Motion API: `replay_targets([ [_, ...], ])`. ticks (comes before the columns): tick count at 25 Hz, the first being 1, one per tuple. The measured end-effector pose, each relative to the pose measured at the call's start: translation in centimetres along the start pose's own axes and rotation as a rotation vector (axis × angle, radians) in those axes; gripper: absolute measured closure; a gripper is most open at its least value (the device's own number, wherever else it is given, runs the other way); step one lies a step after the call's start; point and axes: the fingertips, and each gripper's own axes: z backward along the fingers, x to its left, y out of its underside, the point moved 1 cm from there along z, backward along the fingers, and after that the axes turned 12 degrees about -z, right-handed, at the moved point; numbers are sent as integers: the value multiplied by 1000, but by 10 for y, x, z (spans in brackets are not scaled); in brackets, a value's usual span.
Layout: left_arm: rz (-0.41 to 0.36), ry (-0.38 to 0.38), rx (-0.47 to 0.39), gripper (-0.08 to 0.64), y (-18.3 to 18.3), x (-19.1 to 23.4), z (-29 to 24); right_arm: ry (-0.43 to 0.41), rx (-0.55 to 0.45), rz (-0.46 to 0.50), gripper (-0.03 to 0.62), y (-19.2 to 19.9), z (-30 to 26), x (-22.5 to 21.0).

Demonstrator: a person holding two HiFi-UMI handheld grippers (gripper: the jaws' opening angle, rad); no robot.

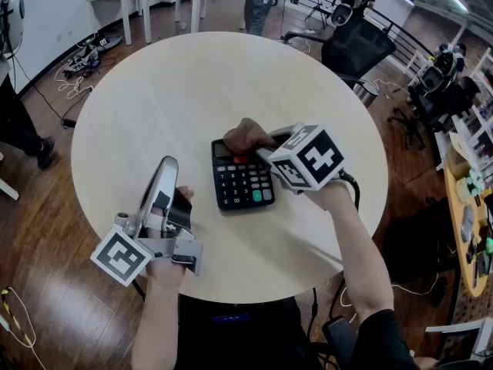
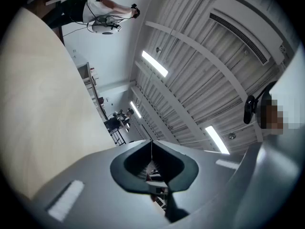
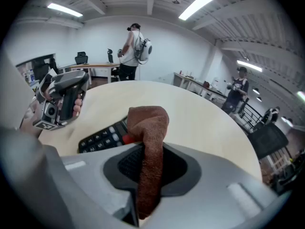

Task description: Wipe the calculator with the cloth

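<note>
On the pale, smooth round counter (image 1: 154, 106) lies the calculator (image 1: 243, 179), a flat black rectangle with rows of small dark keys, a red key near its display end and a green key at its near right corner. Over the calculator's far end sits the cloth (image 1: 245, 135), a brown, nubbly terry fabric bunched into a rounded fold. The fold touches the calculator's top edge beside the grey display. The right gripper (image 3: 150, 171) comes at the calculator from its right side, tilted down. Its grey plastic jaws are pinched on a hanging strip of the cloth, so the folded end stands out in front of the jaws and above the keys. Its white cube with black square markers (image 1: 308, 160) hangs just over the calculator's right edge. The left gripper (image 1: 167, 164) is to the left of the calculator, near it but apart, and does not touch it. It is silvery grey with a black grip and it points upward. In the left gripper view its jaws are pressed together with nothing between them, against a ribbed ceiling with strip lights. Its own marker cube (image 1: 122, 254) is lower left of the calculator, past the counter's rim. Well beyond the calculator's far end are a black office chair (image 1: 354, 48) and a standing person (image 3: 133, 51), on a dark wooden floor (image 1: 46, 230).
</note>
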Motion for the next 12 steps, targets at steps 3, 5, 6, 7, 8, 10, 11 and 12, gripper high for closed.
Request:
replay_targets([
  [3, 16, 0, 6, 568, -1, 3, 0, 68, -29, -43, 528, 6, 15, -23],
  [5, 41, -1, 2, 568, 0, 4, 1, 43, -57, -33, 528, 1, 19, -13],
  [6, 54, -3, -3, 568, 0, 6, 2, 6, -70, -11, 528, -5, 17, 2],
  [7, 66, -6, -9, 568, 0, 7, 2, -38, -78, 20, 528, -12, 13, 20],
  [8, 75, -10, -15, 568, 1, 8, 3, -81, -80, 56, 528, -19, 8, 40],
  [10, 89, -12, -27, 568, 2, 10, 4, -148, -68, 134, 528, -30, -6, 76],
  [11, 94, -10, -33, 568, 1, 10, 5, -170, -56, 166, 528, -34, -13, 89],
  [12, 97, -8, -38, 568, 1, 10, 5, -182, -40, 190, 528, -35, -20, 98],
])
